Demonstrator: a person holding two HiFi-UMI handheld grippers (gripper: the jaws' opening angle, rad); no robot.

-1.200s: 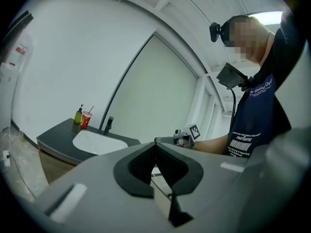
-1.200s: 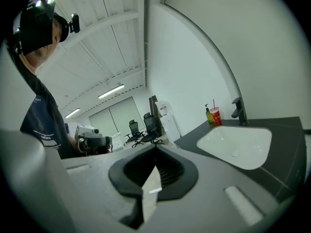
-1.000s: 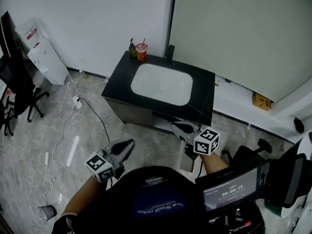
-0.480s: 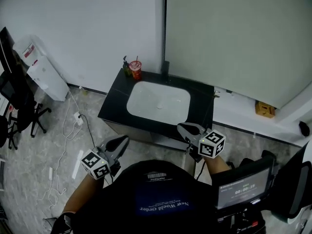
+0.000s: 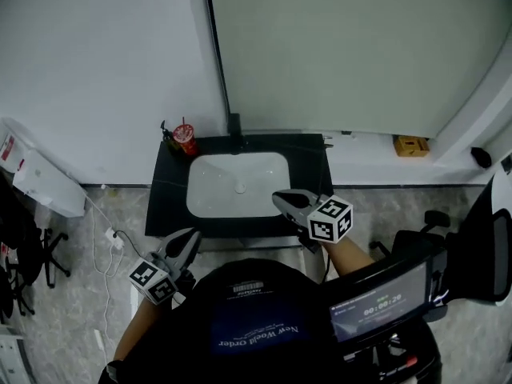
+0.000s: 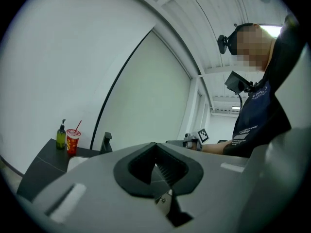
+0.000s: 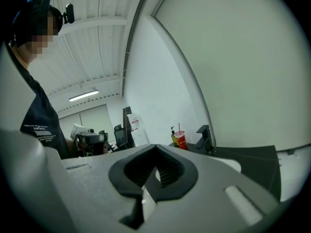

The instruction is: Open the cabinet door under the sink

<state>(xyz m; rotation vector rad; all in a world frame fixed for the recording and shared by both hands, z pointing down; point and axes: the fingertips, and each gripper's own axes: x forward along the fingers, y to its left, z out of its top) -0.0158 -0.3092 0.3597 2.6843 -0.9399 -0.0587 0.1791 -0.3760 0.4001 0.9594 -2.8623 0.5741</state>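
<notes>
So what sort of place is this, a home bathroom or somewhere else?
Probably an office or workshop corner rather than a home bathroom: a white sink set in a black counter stands against a bare wall, with an office chair and a white floor appliance off to its left.

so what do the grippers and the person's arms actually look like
The left gripper and the right gripper are pale grey tapered shells with black ribbed pads set in a dark recess. Each carries a white marker cube printed with black squares. The person wears a dark navy short-sleeved shirt with white lettering, and the forearms are uncovered.
</notes>
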